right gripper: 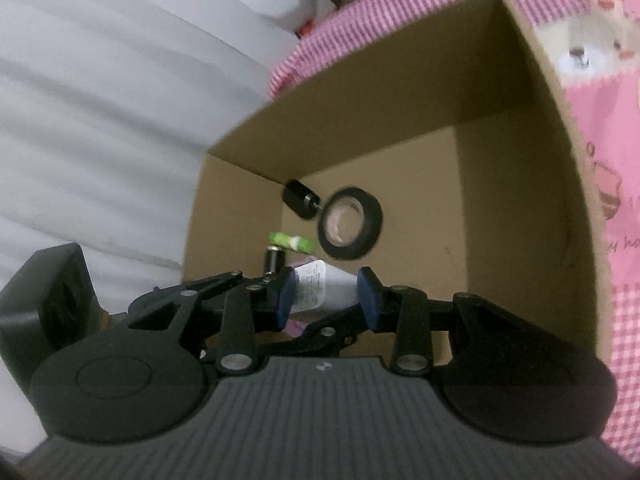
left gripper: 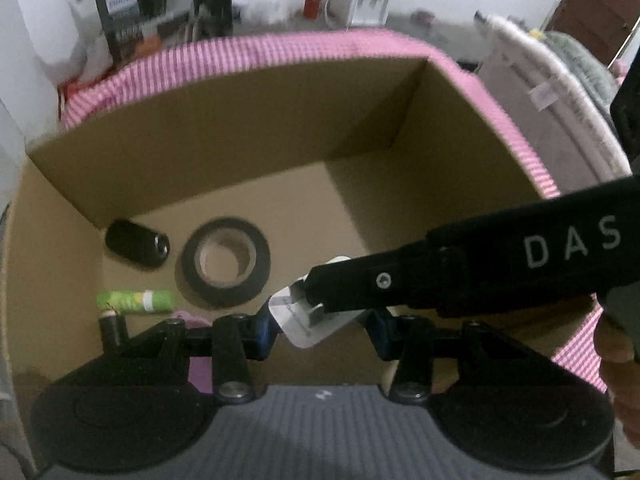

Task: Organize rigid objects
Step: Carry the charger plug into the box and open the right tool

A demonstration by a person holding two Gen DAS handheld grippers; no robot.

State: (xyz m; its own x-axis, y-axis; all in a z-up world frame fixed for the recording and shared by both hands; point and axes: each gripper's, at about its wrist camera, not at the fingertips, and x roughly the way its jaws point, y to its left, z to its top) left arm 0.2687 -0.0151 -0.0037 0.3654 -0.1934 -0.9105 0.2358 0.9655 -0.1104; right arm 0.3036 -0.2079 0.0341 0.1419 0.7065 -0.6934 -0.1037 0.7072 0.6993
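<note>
A white tube [right gripper: 326,286] sits clamped between the blue pads of both grippers above an open cardboard box [left gripper: 224,136] on pink striped cloth [left gripper: 280,46]. The left gripper [left gripper: 318,326] pinches the tube's flat end, while the right gripper [right gripper: 326,294], reaching in from the right, grips its body. Ahead of the left gripper, from left to right on the box floor, lie a black cylinder [left gripper: 136,244], a green roll [left gripper: 136,301] and a ring of black tape [left gripper: 226,262].
</note>
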